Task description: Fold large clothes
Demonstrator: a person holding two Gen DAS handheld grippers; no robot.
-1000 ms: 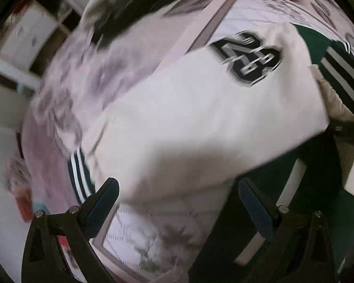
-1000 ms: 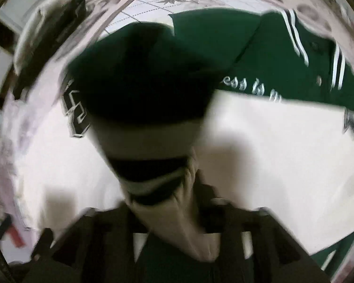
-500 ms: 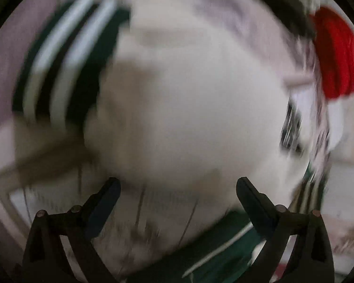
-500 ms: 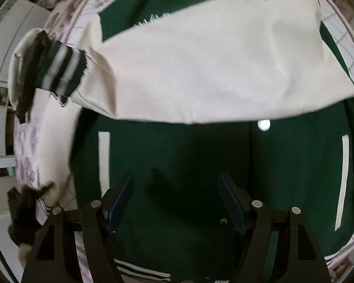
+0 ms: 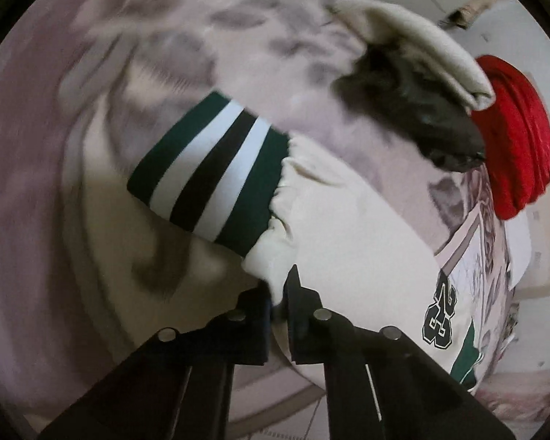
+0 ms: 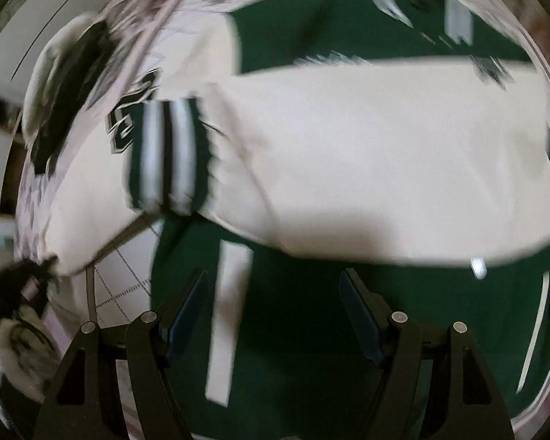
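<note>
Nearest us in the left wrist view, the left gripper (image 5: 278,293) is clamped on a pinch of cream fabric at the end of the cream sleeve (image 5: 348,242), just below the striped cuff (image 5: 212,172); its jaws have just been closing, cloth between them. We read the step as sleeve folding: one sleeve caught and ready to be carried across the body.

In the right wrist view, the right gripper (image 6: 273,311) hangs with jaws apart and nothing between them, over the green front of the jacket (image 6: 311,330). A second cream sleeve (image 6: 366,168) already lies across the chest, its own striped cuff at the left.

Next move, as we judge it: lift the caught sleeve and lay it flat over the body without dragging the jacket; the right gripper could pin the body or take the hem.

The jacket is varsity style: green body, cream sleeves, green-white-black ribbed cuffs, number patch (image 5: 440,315) on the sleeve, white pocket trim. It lies spread face up on a pale floral bedspread (image 5: 91,73). Further off on the bed: a cream-and-black garment (image 5: 414,73) and a red one (image 5: 513,146). Both views are motion-blurred.
</note>
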